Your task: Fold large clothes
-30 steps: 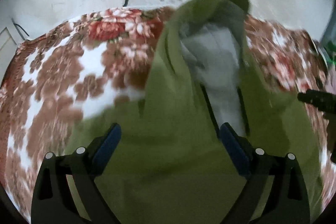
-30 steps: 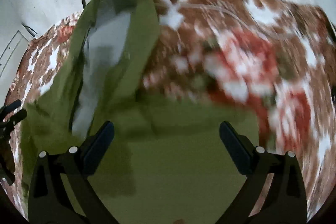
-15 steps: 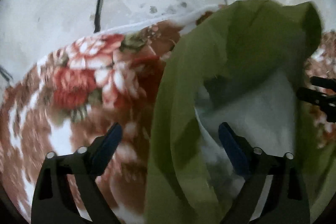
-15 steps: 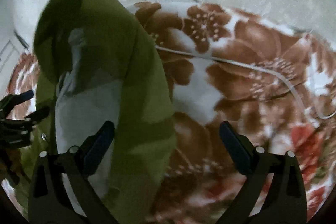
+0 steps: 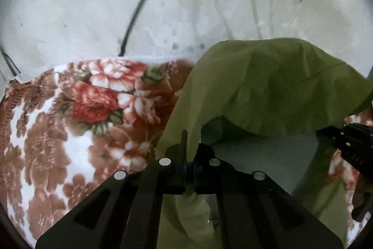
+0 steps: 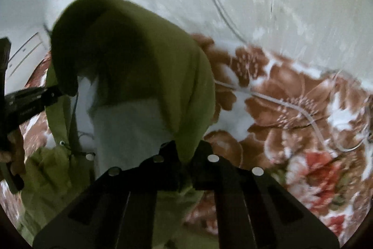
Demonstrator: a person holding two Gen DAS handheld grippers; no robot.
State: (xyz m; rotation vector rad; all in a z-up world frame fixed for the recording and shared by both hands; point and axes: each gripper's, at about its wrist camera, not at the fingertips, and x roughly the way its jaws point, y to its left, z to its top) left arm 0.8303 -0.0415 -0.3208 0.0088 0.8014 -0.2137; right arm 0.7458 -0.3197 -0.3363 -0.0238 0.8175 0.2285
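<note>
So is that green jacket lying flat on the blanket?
No. The green jacket is bunched and lifted off the floral blanket, pinched by the left gripper and right gripper.

**Count of what I saw**

I counted one olive-green jacket with a pale grey lining, one floral blanket under it, and two grippers: the left gripper and the right gripper. I made out one dark cable on the wall.
</note>
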